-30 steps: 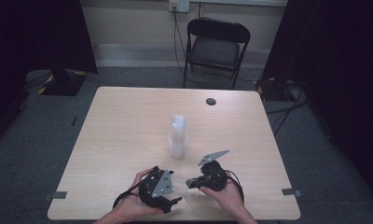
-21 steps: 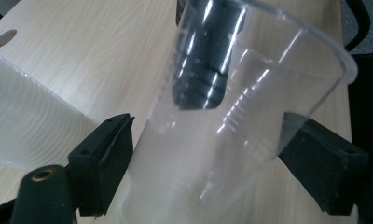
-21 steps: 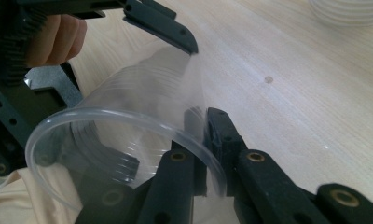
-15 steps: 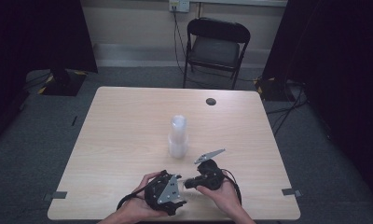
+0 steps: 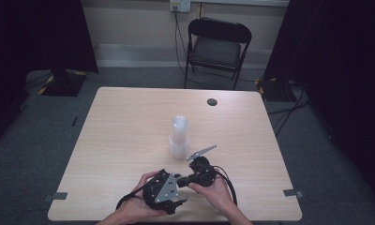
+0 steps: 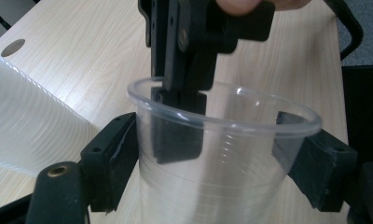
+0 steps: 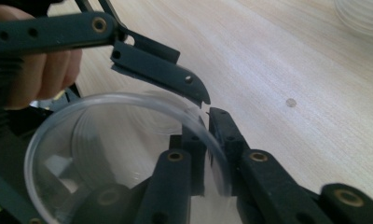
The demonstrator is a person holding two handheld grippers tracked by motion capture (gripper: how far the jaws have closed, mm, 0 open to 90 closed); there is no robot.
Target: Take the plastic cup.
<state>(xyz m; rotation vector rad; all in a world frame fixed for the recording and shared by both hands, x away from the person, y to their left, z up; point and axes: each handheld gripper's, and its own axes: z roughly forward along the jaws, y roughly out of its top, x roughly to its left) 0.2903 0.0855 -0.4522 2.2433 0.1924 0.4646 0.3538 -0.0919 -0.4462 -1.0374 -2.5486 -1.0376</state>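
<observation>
handover of a clear plastic cup (image 6: 224, 154) is under way near the desk's (image 5: 129, 122) front edge: the left gripper (image 6: 208, 149) has just been closing and clasps its sides, while the right gripper (image 7: 208, 140) pinches the rim. next, probably, the right lets go without tipping it.
</observation>
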